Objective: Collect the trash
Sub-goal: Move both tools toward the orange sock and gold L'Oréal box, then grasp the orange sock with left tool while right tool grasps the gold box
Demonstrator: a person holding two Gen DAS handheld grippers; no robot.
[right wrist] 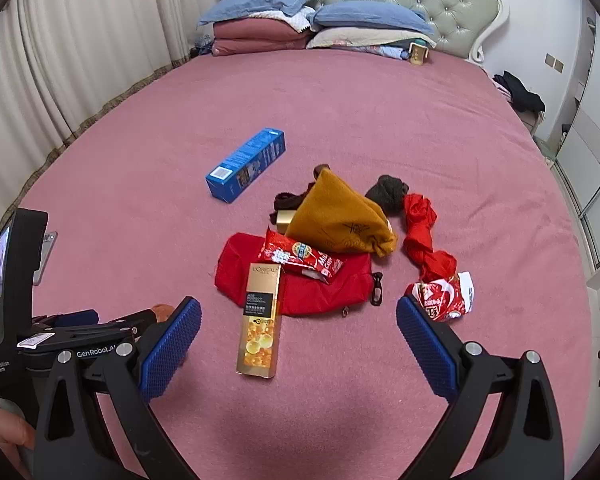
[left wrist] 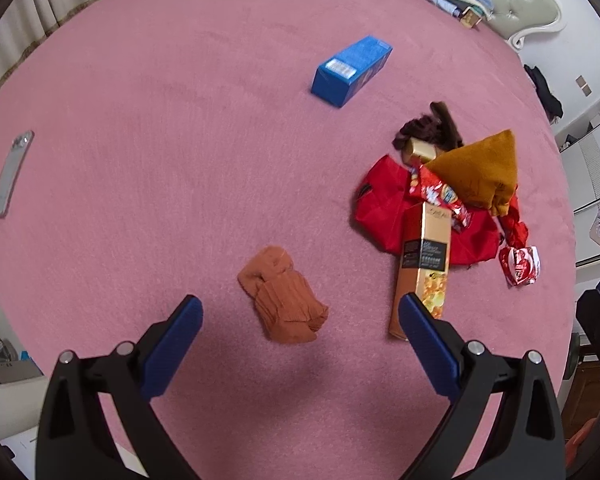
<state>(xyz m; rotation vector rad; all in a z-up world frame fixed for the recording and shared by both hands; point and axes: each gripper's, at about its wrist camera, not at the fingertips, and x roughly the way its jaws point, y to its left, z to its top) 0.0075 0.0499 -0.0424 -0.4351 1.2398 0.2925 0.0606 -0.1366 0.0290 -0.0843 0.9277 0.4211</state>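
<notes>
Hovering with both tongs spread, empty: gold carton (right wrist: 260, 320) lies dead ahead of our right gripper (right wrist: 298, 334), long axis along approach; left gripper (left wrist: 300, 330) sits offset.

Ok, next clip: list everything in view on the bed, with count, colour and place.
blue box: 1, blue, alone, mid-bed
gold box: 1, gold, near end on bed, far end on red bag
red bag: 1, red, flat under pile
snack wrapper: 1, red, on bag
crumpled wrapper: 1, red-white, right of bag
mustard pouch: 1, atop pile
red cloth: 1, right of pouch
orange sock: 1, near left claw
phone: 1, silver, far left
pillows: several, blue, at headboard
left claw: open
right claw: open
</notes>
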